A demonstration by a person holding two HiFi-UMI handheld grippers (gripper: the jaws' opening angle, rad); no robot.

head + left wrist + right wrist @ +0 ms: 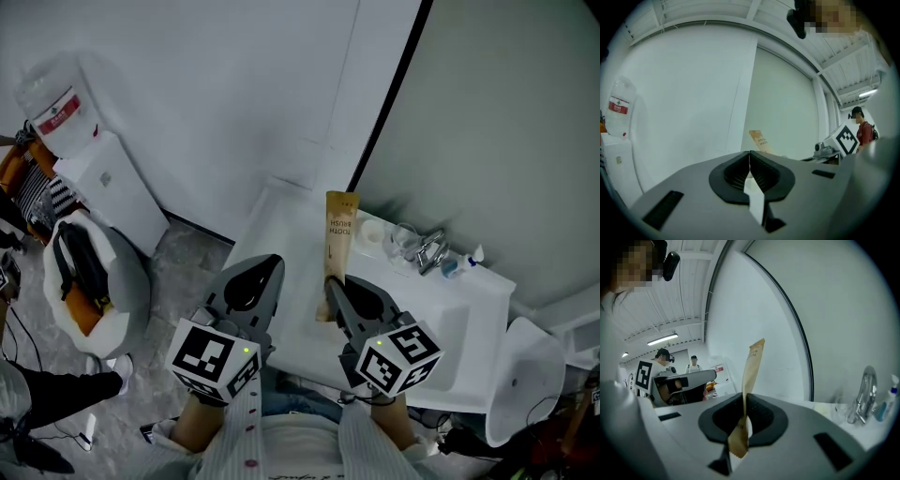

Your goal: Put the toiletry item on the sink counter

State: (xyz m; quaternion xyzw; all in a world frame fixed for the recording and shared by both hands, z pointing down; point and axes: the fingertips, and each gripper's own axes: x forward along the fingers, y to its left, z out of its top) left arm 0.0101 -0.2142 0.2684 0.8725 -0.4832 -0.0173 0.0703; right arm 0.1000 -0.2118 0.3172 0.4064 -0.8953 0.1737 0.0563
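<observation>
Carrying stage, by the look of it: pinching a tall tan paper toothbrush packet [341, 246] near its lower end in the right tool [335, 289], clamped flat between the ribbed pads. Holding it upright at centre frame of the head view, in the air over the near left stretch of the white sink table [281, 234], not yet set down. Holding the left tool [272, 264] clenched on nothing, tips together, just left of the right one. Next, most likely: lowering the packet onto bare table left of the white basin [459, 328], steering clear of the chrome faucet [429, 251], the clear glass [405, 240] and the small blue-capped bottle [475, 255] crowded at right of centre. Then laying it flat rather than trusting it to stand, and only then easing the pads apart. Worth watching for so thin a packet clinging to a pad on release. Reading the print now: dark capitals running down the packet's upper half, "TOOTH BRUSH" in the head view; only scraps of lettering in the two gripper views. Also spotting a red label on the clear water bottle [58, 103] atop the white dispenser [112, 187] at upper left, too small to read.
</observation>
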